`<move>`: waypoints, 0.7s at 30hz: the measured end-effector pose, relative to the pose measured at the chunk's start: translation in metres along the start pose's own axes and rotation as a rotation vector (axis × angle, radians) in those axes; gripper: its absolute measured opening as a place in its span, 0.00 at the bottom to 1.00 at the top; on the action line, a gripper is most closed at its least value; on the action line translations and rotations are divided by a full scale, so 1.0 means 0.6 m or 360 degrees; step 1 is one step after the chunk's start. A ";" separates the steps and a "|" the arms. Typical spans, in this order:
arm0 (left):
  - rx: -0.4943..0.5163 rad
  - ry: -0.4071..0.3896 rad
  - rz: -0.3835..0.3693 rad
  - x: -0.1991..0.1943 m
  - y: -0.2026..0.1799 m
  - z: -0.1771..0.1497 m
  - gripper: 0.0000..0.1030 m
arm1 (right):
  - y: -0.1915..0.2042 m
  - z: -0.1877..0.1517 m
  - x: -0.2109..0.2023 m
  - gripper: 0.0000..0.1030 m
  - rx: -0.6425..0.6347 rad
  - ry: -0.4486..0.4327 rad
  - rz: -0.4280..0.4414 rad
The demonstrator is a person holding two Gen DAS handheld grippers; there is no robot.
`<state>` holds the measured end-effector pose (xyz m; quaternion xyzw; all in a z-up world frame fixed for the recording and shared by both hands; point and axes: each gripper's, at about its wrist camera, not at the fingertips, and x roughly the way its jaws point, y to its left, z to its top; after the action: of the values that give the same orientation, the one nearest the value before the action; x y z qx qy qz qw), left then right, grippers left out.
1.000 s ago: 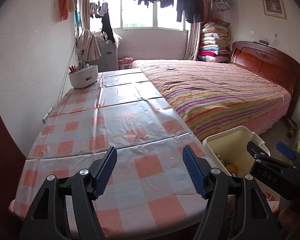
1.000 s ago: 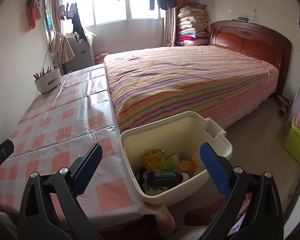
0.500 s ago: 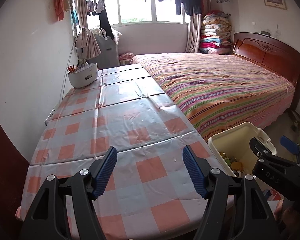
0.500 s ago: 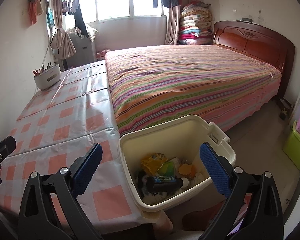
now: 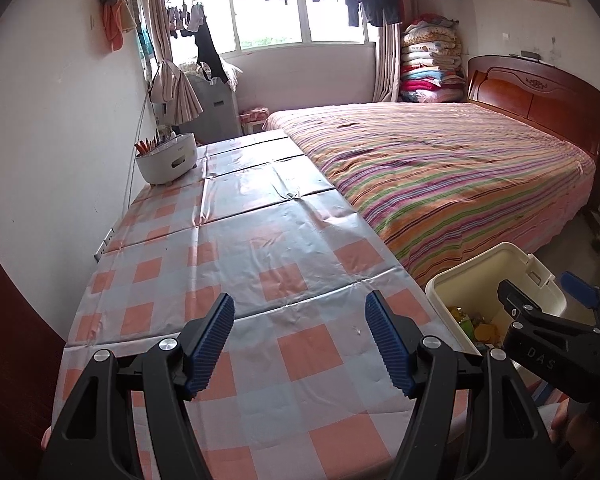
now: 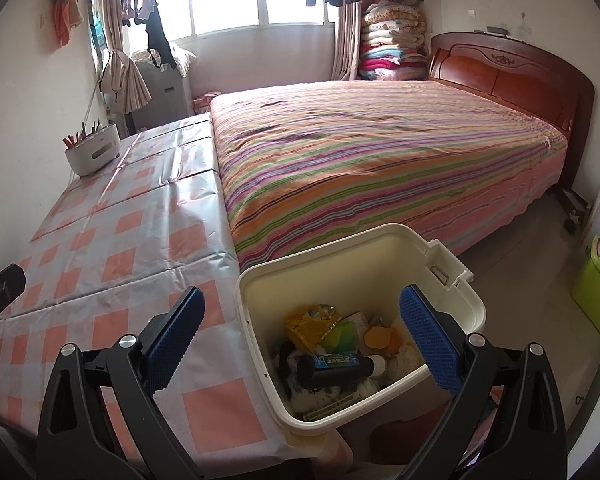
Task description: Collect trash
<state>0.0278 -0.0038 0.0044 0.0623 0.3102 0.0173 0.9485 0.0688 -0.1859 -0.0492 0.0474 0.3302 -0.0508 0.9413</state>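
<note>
The cream trash bin (image 6: 451, 280) stands just off the near right corner of the table (image 5: 236, 248), its rim touching or almost touching the edge of the checked tablecloth. Inside the bin lie a dark bottle (image 6: 331, 368) on its side, a yellow wrapper (image 6: 305, 326), a green packet (image 6: 339, 338), an orange round piece (image 6: 379, 336) and some white crumpled material low down.

The right gripper (image 6: 301, 338) hangs above the bin's near side with its jaws spread wide and nothing between the blue pads; one pad sits over the tablecloth beside the bin, the other over the bin's right inner wall. The left gripper (image 5: 300, 344) hovers over the near end of the table, to the left of the bin, its jaws likewise released and empty.

Farther from the bin, at the table's far left corner against the wall, a white holder (image 5: 166, 158) carries pens. A bed with a striped cover (image 5: 439, 168) runs along the table's right side, behind the bin. A green crate (image 6: 595, 292) sits on the floor well to the right of the bin.
</note>
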 end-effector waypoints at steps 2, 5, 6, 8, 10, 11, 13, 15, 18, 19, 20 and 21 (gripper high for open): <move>-0.0002 -0.0015 -0.0002 -0.004 0.002 0.000 0.64 | 0.002 0.001 -0.001 0.94 -0.0002 -0.0002 0.0000; 0.0002 -0.0012 -0.0006 -0.005 0.003 0.000 0.64 | 0.005 0.002 -0.007 0.94 -0.0017 -0.0012 0.0010; 0.0002 -0.0009 -0.0020 -0.006 0.003 0.000 0.64 | 0.007 0.002 -0.009 0.94 -0.0022 -0.0016 0.0011; 0.0003 0.0000 -0.0040 -0.006 0.003 -0.001 0.64 | 0.007 0.003 -0.012 0.94 -0.0030 -0.0021 0.0014; 0.0001 0.0006 -0.0049 -0.006 0.003 -0.002 0.64 | 0.008 0.004 -0.015 0.94 -0.0033 -0.0027 0.0020; -0.0001 0.0008 -0.0052 -0.007 0.004 -0.002 0.64 | 0.009 0.003 -0.016 0.94 -0.0035 -0.0026 0.0024; -0.0011 0.0013 -0.0062 -0.007 0.006 -0.002 0.64 | 0.010 0.004 -0.018 0.94 -0.0036 -0.0030 0.0026; -0.0017 0.0009 -0.0055 -0.008 0.008 -0.002 0.64 | 0.008 0.003 -0.018 0.94 -0.0036 -0.0030 0.0026; -0.0018 0.0004 -0.0047 -0.010 0.009 -0.002 0.64 | 0.008 0.002 -0.016 0.94 -0.0034 -0.0025 0.0023; -0.0020 -0.0001 -0.0037 -0.010 0.011 -0.002 0.64 | 0.008 0.001 -0.015 0.94 -0.0032 -0.0023 0.0022; -0.0024 -0.0009 -0.0026 -0.011 0.012 -0.003 0.64 | 0.009 0.001 -0.014 0.94 -0.0032 -0.0017 0.0025; -0.0023 -0.0010 -0.0021 -0.011 0.013 -0.002 0.64 | 0.009 0.000 -0.014 0.94 -0.0036 -0.0016 0.0027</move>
<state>0.0216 0.0038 0.0084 0.0534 0.3074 0.0131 0.9500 0.0634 -0.1798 -0.0437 0.0392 0.3257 -0.0393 0.9438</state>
